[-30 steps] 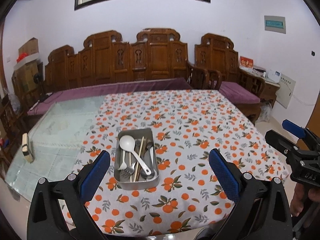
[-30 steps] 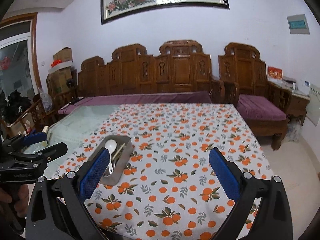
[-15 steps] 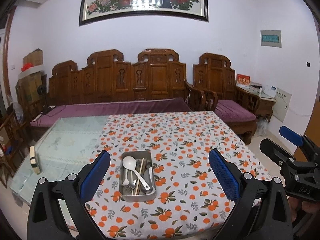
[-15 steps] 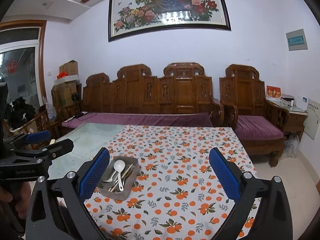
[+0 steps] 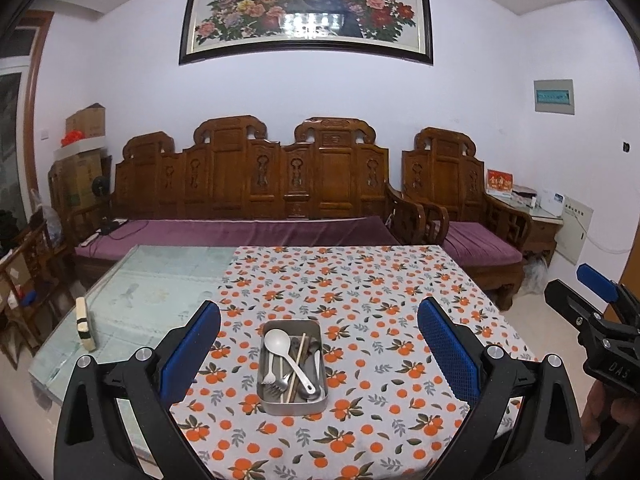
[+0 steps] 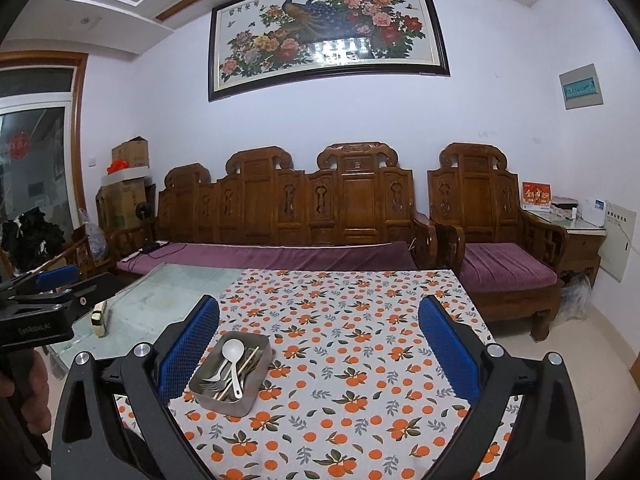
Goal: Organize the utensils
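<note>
Nearest you: left hand-held gripper (image 5: 318,354) and right hand-held gripper (image 6: 318,354), both spread wide, empty, held off the bench (image 5: 400,300). Beyond them: metal tray (image 5: 293,366) on the orange-print tablecloth (image 5: 360,292), holding white spoon (image 5: 286,354), forks (image 5: 274,384) and chopsticks (image 5: 298,360) overlapping. Pinch one and its neighbours may lift too, or the light tray may skid.

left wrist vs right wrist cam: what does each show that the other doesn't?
Only the left wrist view: the right gripper at its right edge, and the metal tray seen nearly end-on.

Only the right wrist view: the left gripper at its left edge, the glazed door, and the tray seen at an angle.

Both: the tray holding a white spoon, forks and chopsticks, the orange-print tablecloth, the wooden sofa, and the peacock painting. Both grippers are open.
</note>
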`<state>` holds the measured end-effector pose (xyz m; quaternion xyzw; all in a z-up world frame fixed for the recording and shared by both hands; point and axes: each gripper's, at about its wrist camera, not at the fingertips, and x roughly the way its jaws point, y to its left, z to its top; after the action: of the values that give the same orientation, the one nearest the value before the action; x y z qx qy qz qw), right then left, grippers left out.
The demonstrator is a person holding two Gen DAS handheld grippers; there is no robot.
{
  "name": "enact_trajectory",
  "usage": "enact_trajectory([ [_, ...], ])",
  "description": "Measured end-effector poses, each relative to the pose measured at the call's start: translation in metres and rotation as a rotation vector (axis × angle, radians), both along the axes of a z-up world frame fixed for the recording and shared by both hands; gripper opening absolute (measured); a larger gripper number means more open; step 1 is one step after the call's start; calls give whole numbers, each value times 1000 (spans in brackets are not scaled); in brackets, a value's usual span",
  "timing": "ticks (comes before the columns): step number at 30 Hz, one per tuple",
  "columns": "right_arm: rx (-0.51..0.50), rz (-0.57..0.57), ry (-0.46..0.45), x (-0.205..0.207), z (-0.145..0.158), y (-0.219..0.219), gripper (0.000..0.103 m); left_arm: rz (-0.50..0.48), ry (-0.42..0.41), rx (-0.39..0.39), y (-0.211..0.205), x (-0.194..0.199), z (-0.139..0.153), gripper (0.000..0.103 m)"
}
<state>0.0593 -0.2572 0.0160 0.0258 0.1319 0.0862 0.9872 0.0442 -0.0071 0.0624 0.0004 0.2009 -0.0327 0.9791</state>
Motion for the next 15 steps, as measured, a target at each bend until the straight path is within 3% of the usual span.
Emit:
enact_trajectory([
  [15,4,5,7,0,-1,1,100,1,-2,6,0,-1,1,95],
])
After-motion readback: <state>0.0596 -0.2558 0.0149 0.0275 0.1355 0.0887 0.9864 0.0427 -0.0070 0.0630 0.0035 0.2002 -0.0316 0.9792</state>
